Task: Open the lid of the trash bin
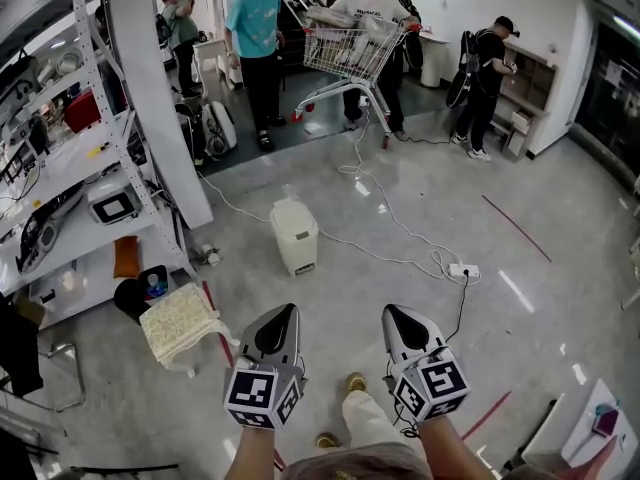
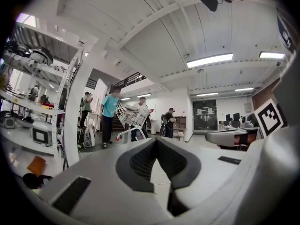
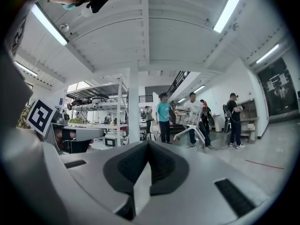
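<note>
Task not started. Trash bin [image 1: 297, 243] stands on the floor [image 1: 540, 218] with its lid [image 1: 291, 211] down. Both grippers sit well short of the bin on the wearer's side. The left gripper [image 1: 285, 314] is nearly in line with the bin and the right gripper [image 1: 393, 314] is off to the bin's right.

Neither gripper view shows the bin, only the room beyond. On the left gripper [image 2: 156, 141] the tips meet with nothing between them. The right gripper [image 3: 148, 144] is the same, closed and empty.

Risks, judged from this:
- The bin looks light and freestanding on a glossy floor. A sideways or off-centre push on the lid would likely slide or tip it rather than open it.
- The lid mechanism can't be read from here (press-top, hinge or pedal), so a wrong guess wastes the approach. No seam or lip is visible at this range.
- With the jaws closed, pinching a lid edge means opening them first, and a late opening would jab the lid.
- A white cable [image 1: 400, 233] runs up to the bin's right side and on to a power strip [image 1: 463, 271]. That's a snag or trip hazard when stepping in.
- The shelving rack [image 1: 120, 158] is near the bin's left, which limits left elbow room.
- People with a shopping cart [image 1: 350, 53] are beyond the bin, well apart, and only a problem if they roll closer.
</note>
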